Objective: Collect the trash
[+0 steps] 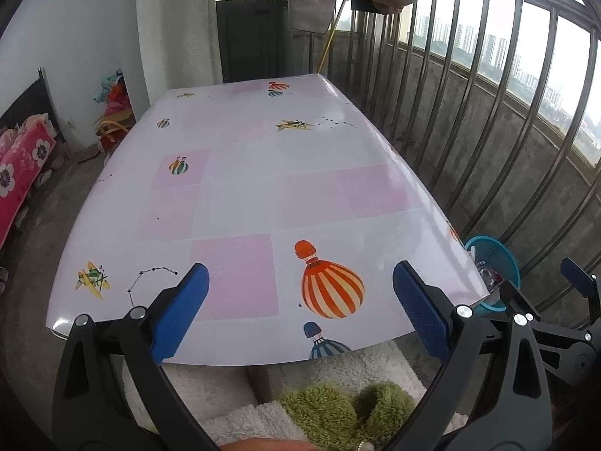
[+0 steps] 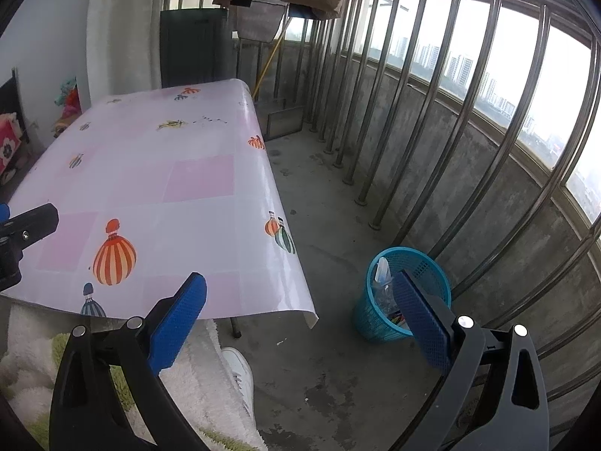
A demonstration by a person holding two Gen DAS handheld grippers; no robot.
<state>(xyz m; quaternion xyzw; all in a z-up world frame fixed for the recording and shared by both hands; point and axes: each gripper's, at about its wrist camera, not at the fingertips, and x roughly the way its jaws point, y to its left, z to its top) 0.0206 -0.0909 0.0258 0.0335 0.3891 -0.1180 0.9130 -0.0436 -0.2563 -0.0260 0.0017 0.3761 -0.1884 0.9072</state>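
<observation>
Blue-padded left gripper and right gripper gaped empty; risked tipping light basket beside table.

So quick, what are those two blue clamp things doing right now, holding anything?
Left hand-held gripper: open, holding nothing, above the table.
Right hand-held gripper: open, holding nothing, near the blue basket.

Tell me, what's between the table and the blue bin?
Only bare concrete floor lies between the table and the blue bin, seen in the right wrist view.
</observation>
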